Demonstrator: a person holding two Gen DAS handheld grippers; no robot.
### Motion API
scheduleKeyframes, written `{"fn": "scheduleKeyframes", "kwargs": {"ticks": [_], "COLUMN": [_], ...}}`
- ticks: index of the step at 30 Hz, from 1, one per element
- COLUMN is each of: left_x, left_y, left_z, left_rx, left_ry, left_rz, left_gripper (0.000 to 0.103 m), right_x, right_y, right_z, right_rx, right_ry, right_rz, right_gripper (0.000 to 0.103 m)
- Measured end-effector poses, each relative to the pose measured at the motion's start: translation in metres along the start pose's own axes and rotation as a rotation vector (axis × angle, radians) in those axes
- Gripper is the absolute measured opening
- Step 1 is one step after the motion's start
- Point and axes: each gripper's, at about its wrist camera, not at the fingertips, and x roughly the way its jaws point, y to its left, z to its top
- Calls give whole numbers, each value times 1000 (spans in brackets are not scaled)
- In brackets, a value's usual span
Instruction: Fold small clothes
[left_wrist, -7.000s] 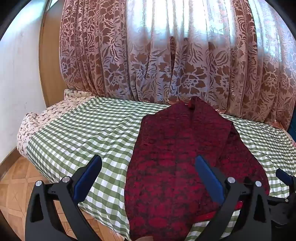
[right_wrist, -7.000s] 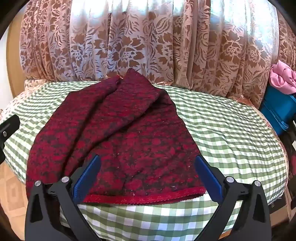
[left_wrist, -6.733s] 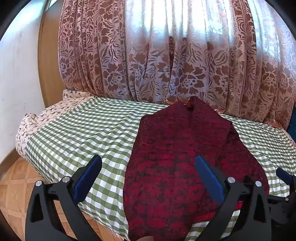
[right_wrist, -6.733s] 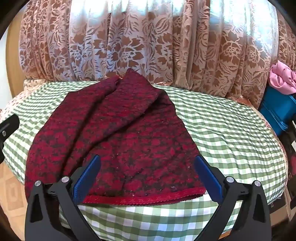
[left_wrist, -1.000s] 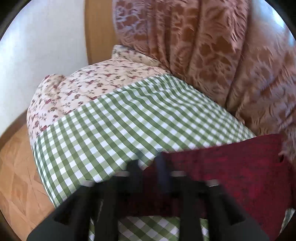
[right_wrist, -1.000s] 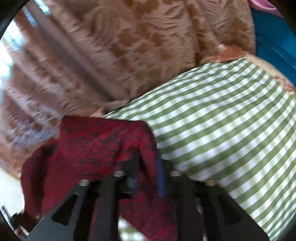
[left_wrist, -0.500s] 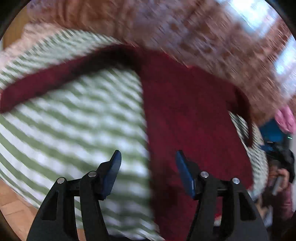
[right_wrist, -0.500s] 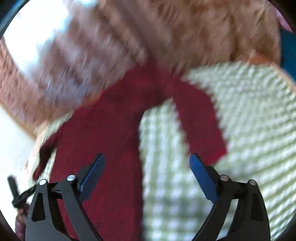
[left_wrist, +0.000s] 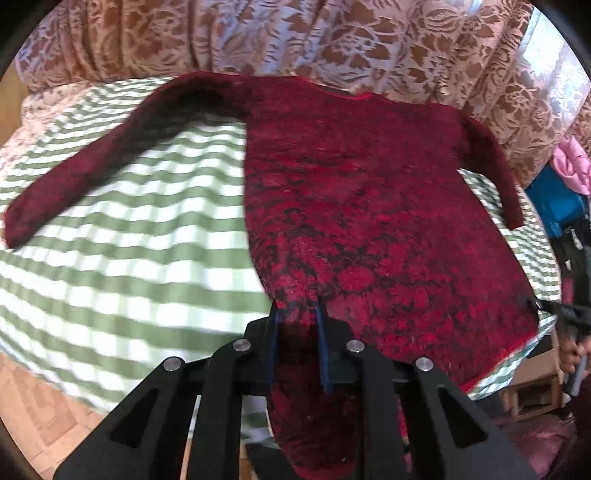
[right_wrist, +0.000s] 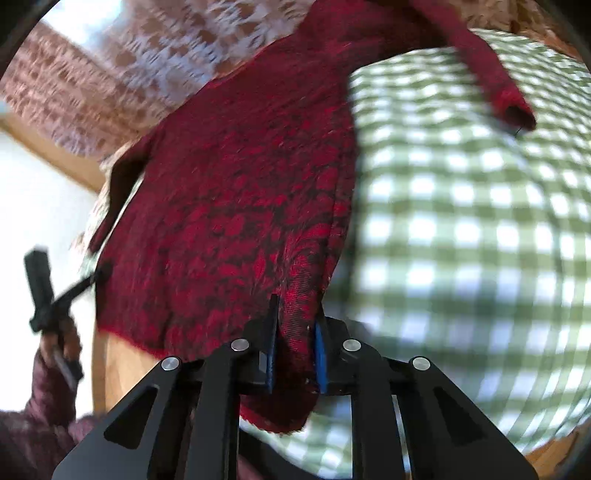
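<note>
Since 7 s ago, sweater (left_wrist: 369, 206) has gone from a bunched heap to spread flat on the bed (left_wrist: 129, 236), sleeves out to both sides, neck toward the curtain (left_wrist: 332, 40). Both grippers, then wide open and clear of it, now sit at the near hem.

Left gripper (left_wrist: 297, 347): fingers closing, nearly together, with the hem's left corner pinched between the blue pads. Right gripper (right_wrist: 295, 343): same, fingers closing on the right hem corner, cloth bunched between the pads and hanging below them.

Body lies on the green check cover; left sleeve (left_wrist: 92, 166) angles off to the side, right sleeve (right_wrist: 491, 74) likewise. Hem overhangs the bed's near edge.

Handling, by my reading: soft knit, light, limp, a bit fuzzy so unlikely to slip. It will sag and stretch between 2 holds; no stiffness to carry a fold. Hem corners look right for lifting toward the shoulders; sleeves probably want folding in first, taken at the cuffs.
</note>
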Motion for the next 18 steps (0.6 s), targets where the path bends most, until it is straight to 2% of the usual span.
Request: {"fn": "scheduleKeyframes", "kwargs": {"ticks": [2, 4, 5, 6, 7, 8, 9, 10, 14, 15, 17, 18], "left_x": [0, -2, -5, -11, -16, -20, -24, -27, -15, -12, 0, 5], "left_y": [8, 10, 11, 11, 14, 12, 11, 3, -44, -51, -78, -87], "left_z": [-1, -5, -5, -3, -2, 2, 4, 10, 24, 24, 30, 33], "left_rx": [-6, -16, -29, -47, -63, -75, -81, -75, 21, 36, 77, 84], "left_ry": [19, 28, 7, -22, -49, -75, -97, -125, -159, -158, -136, -126], "left_rz": [24, 72, 98, 99, 96, 90, 79, 60, 23, 14, -28, -43], "left_gripper": [18, 38, 41, 42, 42, 42, 42, 43, 49, 52, 53, 53], "right_x": [2, 5, 5, 3, -4, -11, -20, -31, -58, -67, -82, -85], "right_y": [14, 23, 25, 26, 23, 19, 13, 5, -44, -65, -101, -112], "right_z": [-17, -32, -35, -35, -31, -25, -17, -7, 32, 43, 54, 59], "right_rx": [-36, -47, -50, -53, -41, -23, -7, 8, 143, 216, 325, 343], "right_ry": [40, 74, 77, 69, 47, 20, -33, -106, -277, -345, -453, -477], "right_rz": [23, 33, 38, 46, 46, 31, 5, -32, -194, -288, -415, -436], "right_gripper": [14, 14, 17, 23, 39, 54, 57, 58, 58, 59, 71, 72]}}
